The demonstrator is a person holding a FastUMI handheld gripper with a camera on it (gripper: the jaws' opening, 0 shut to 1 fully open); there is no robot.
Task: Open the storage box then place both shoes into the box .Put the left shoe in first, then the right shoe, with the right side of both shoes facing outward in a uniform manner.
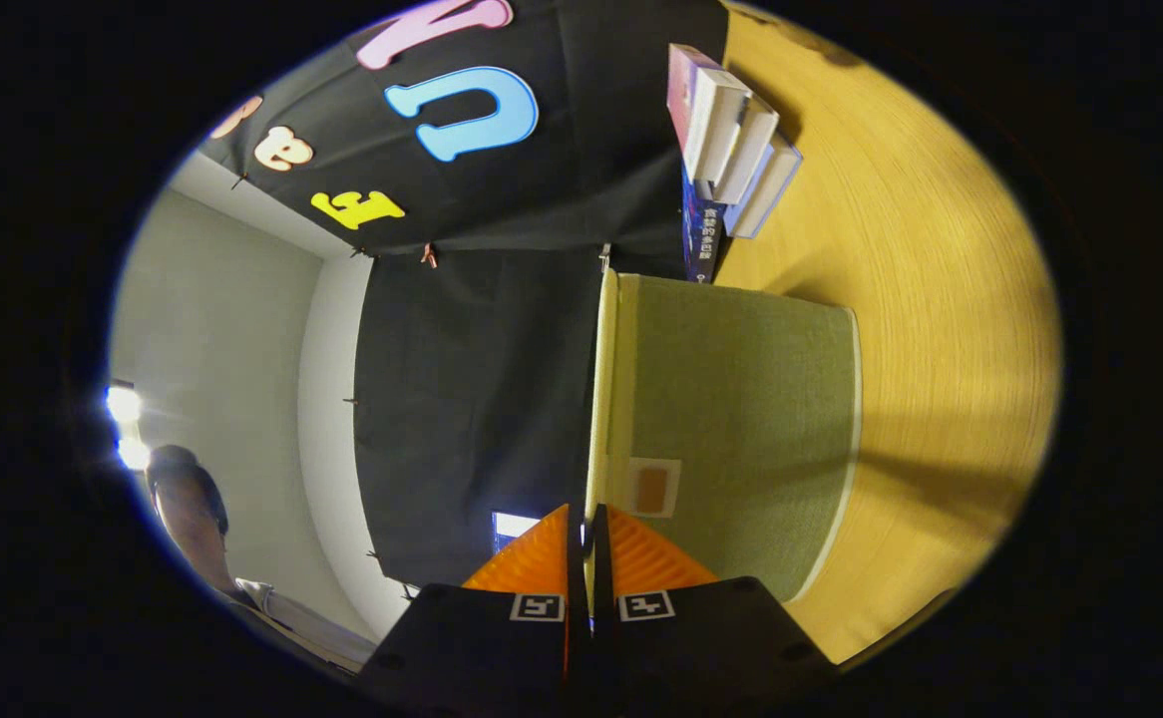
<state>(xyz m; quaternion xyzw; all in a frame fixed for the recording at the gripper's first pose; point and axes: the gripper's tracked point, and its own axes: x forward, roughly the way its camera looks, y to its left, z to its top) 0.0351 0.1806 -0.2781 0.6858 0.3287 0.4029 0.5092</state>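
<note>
The gripper [586,524] has its two fingers pinched together on the thin edge of the storage box lid [602,399], which runs on from them toward twelve o'clock. The green fabric storage box [741,419], pale-trimmed, sits on the wooden table [941,329], with stacked books [731,150] beyond at one o'clock. So narrow a hold could slip and let the lid drop shut.
</note>
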